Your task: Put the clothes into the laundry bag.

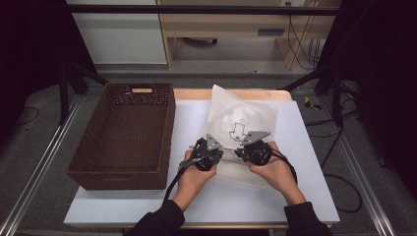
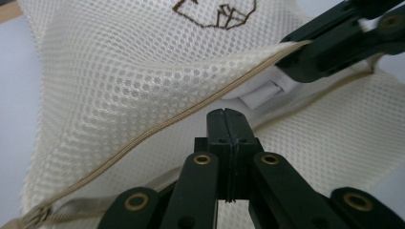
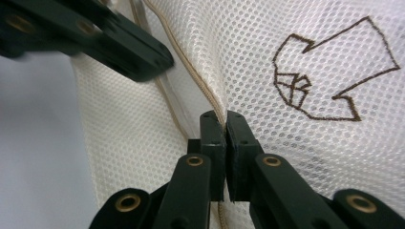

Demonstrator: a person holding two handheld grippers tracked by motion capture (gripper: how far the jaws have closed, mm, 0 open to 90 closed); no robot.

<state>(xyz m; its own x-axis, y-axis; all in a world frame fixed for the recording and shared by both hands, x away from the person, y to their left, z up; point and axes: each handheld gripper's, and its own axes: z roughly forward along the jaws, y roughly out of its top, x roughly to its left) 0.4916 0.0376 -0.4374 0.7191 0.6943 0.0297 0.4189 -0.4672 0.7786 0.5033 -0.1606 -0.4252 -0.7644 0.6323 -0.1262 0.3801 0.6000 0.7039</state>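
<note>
- My left hand-held gripper (image 1: 209, 151) sat clenched at the near, zippered edge of the mesh laundry bag (image 1: 242, 123); whether it pinched fabric, I could not tell.
- My right hand-held gripper (image 1: 252, 146), just beside it, was grasping the mesh at the zipper (image 3: 200, 90) line.
- The bag lay on the white counter (image 1: 305, 162), its long axis running away from me, with both hands about equally near its opening.
- A brown embroidered outline figure (image 3: 329, 78) marked the bag; no readable writing showed.
- A brown wicker basket (image 1: 123, 135) stood to the left.
</note>
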